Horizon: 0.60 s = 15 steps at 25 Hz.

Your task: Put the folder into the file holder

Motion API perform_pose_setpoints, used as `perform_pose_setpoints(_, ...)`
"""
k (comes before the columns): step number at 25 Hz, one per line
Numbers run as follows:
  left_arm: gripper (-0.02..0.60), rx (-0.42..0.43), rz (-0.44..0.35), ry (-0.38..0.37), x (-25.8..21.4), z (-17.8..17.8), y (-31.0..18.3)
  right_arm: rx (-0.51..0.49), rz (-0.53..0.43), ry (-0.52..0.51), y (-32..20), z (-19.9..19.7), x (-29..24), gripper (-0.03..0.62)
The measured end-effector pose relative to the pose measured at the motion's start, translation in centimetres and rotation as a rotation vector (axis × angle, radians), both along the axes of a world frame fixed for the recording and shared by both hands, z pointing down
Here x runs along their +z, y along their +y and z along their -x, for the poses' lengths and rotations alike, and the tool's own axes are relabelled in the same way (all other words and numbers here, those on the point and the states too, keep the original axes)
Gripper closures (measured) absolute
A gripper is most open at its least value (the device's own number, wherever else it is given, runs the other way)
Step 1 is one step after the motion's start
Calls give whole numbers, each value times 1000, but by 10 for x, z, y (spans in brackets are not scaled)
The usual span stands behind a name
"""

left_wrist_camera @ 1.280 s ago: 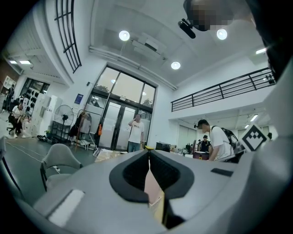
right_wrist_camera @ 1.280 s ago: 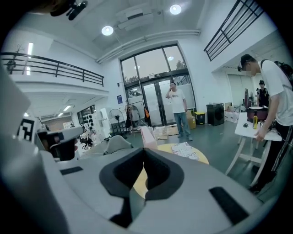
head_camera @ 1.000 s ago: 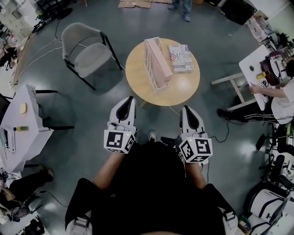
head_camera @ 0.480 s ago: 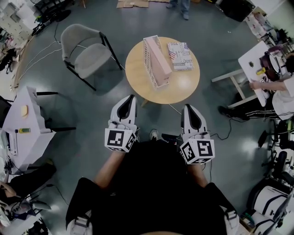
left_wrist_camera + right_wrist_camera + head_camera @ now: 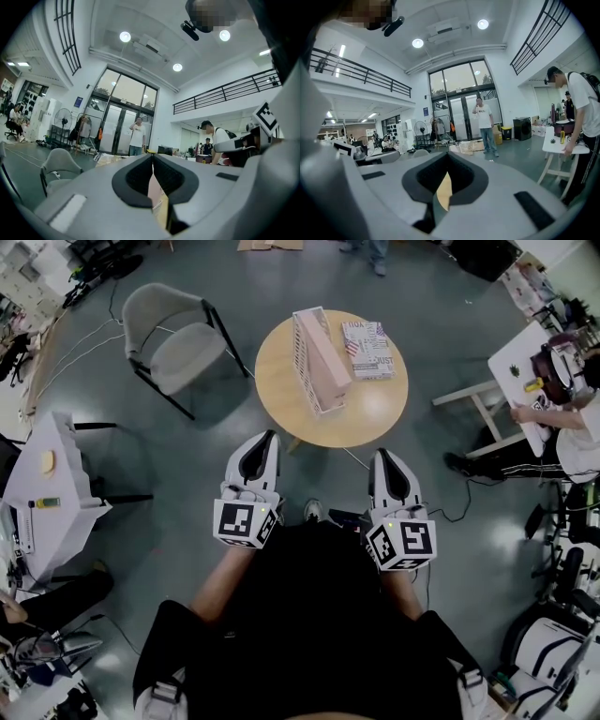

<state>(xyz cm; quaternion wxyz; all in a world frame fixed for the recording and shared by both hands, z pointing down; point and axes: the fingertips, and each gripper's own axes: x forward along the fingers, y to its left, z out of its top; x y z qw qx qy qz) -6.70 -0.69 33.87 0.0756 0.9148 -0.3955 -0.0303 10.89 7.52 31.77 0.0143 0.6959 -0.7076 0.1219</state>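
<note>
Head view has the round light-wood table point(image 5: 366, 418) ahead of you, and on it the white lattice-sided file holder point(image 5: 303, 369) standing on its long edge. A pale pink flat slab point(image 5: 328, 357) sits inside the holder, filling its length. Just beside the holder, on its right, a flat printed piece with a flag pattern point(image 5: 367, 351) lies on the tabletop, outside the holder. I cannot tell which of the two is your folder.

Your left gripper point(image 5: 266, 439) and right gripper point(image 5: 384, 457) are held close to your body, well apart from the table, and point towards it. In the left gripper view the jaws meet at the tips with nothing gripped point(image 5: 152, 157). The right gripper view shows the same, pads together and empty point(image 5: 447, 157).

As I judge it, this fits two stages: the pink slab is the folder and already stands filed, or the printed piece is the folder and waits outside. Settle which before you commit either gripper
</note>
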Motion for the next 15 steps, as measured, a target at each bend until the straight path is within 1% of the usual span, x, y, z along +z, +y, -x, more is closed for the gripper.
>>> perform_pose_setpoints(15,569,9,-3,1,-1,3,-6,-17,10,-8,-11,8,5,600)
